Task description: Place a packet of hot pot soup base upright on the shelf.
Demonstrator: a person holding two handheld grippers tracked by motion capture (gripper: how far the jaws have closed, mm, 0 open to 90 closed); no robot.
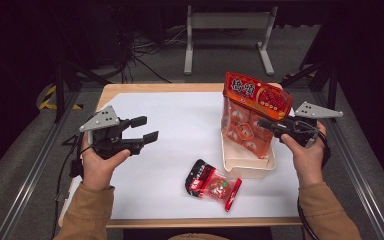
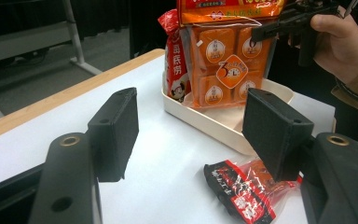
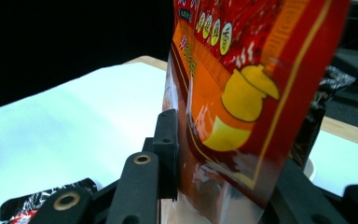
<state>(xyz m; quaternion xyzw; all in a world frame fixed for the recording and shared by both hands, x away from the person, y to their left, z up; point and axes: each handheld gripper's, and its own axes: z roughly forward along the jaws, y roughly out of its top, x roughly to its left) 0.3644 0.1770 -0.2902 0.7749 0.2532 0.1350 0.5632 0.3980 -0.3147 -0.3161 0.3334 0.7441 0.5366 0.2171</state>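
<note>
A large orange snack bag (image 1: 252, 107) stands upright in a cream tray (image 1: 245, 169) at the table's right. My right gripper (image 1: 266, 124) is shut on the bag's side; in the right gripper view the bag (image 3: 242, 93) sits clamped between the two jaws (image 3: 228, 182). A small red-and-black snack packet (image 1: 211, 184) lies flat on the white sheet in front of the tray. My left gripper (image 1: 147, 128) hovers open and empty at the table's left, pointing toward the tray. In the left gripper view its jaws (image 2: 193, 135) frame the tray (image 2: 214, 126), the orange bag (image 2: 223, 60) and the small packet (image 2: 242, 189).
A second red packet (image 2: 175, 70) stands in the tray behind the orange bag. A white sheet (image 1: 180, 130) covers most of the wooden table (image 1: 145, 89). A grey metal stand (image 1: 227, 22) and cables lie on the floor beyond the far edge.
</note>
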